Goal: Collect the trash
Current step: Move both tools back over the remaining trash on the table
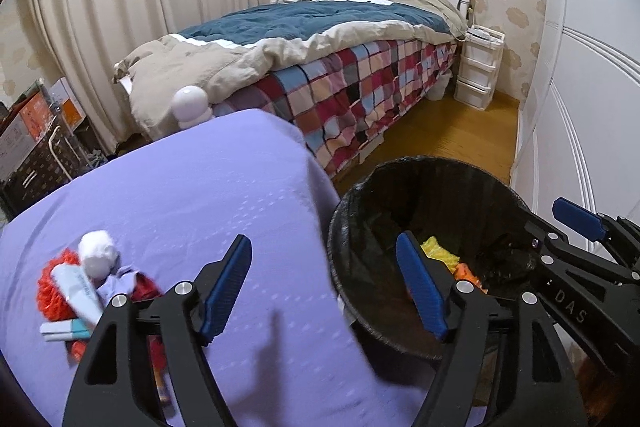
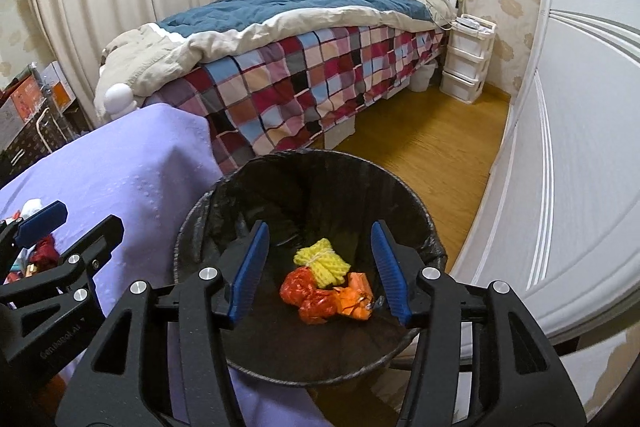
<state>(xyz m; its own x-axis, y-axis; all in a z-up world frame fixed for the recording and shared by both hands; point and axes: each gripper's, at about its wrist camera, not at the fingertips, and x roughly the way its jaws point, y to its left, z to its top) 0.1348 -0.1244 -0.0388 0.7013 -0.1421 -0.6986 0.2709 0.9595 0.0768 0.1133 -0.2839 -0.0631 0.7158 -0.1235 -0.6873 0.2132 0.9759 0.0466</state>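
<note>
Several light scraps, soft red mesh [image 1: 52,287], a tissue ball [image 1: 96,251] and stiff tubes [image 1: 80,293], lie near-left on the cloth [image 1: 200,187]; pinch at the middle; both grippers, left [image 1: 324,287] and right [image 2: 318,267], gape empty by the bin [image 2: 400,183].

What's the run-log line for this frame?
left gripper: open, empty | right gripper: open, empty, over bin | in bin: yellow net, orange wrappers | trash pile on purple cloth

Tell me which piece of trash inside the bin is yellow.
The yellow foam net, at the back of the black-lined bin; the wrappers before it are red and orange.
</note>
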